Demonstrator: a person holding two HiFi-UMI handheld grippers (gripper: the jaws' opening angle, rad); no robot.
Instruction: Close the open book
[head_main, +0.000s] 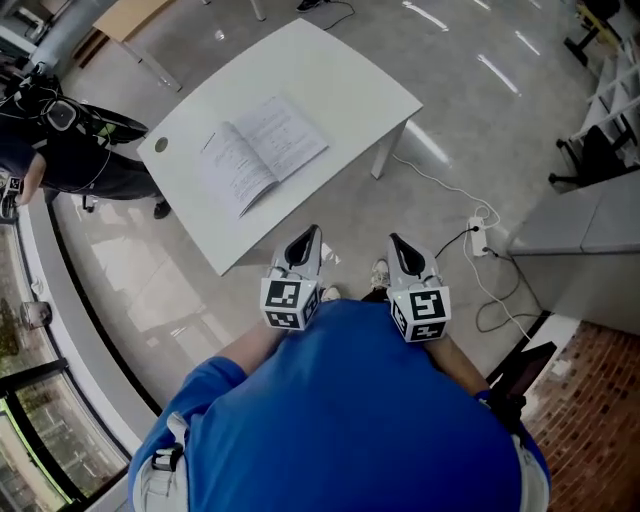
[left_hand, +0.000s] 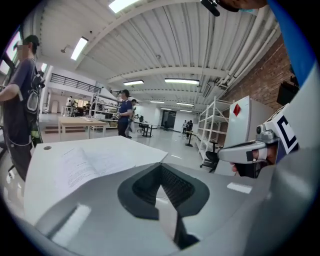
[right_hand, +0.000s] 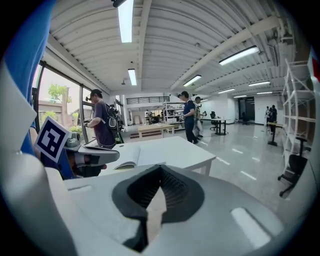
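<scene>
Two claws are held close to the person's blue-shirted body, side by side and a little apart. Both point toward the white table (head_main: 340, 75) that stands ahead on the glossy grey floor. The left claw (head_main: 306, 240) has its jaws pressed together to a narrow point, and its own view shows the dark pads meeting at the tip with nothing between them. The right claw (head_main: 398, 246) looks the same, with its jaws closed on each other and empty. Neither claw touches the table. Both hang over the floor on its near side, well apart from the book (head_main: 262, 152).

That book lies open and flat on the near left part of the table. Its printed pages face up and its spine runs at a slant across the top. One small round dark disc (head_main: 160, 145) sits on the table left of the book, near the table's left corner.

Right of the table, a white power strip (head_main: 480, 235) lies on the floor with cables trailing from it. At the far left, another person (head_main: 70, 150) in dark clothes stands beside the table's left corner, and a wooden table (head_main: 130, 15) stands farther off. The two gripper views show a wide hall with strip lights overhead, white shelving to the right and several people standing in the distance.
</scene>
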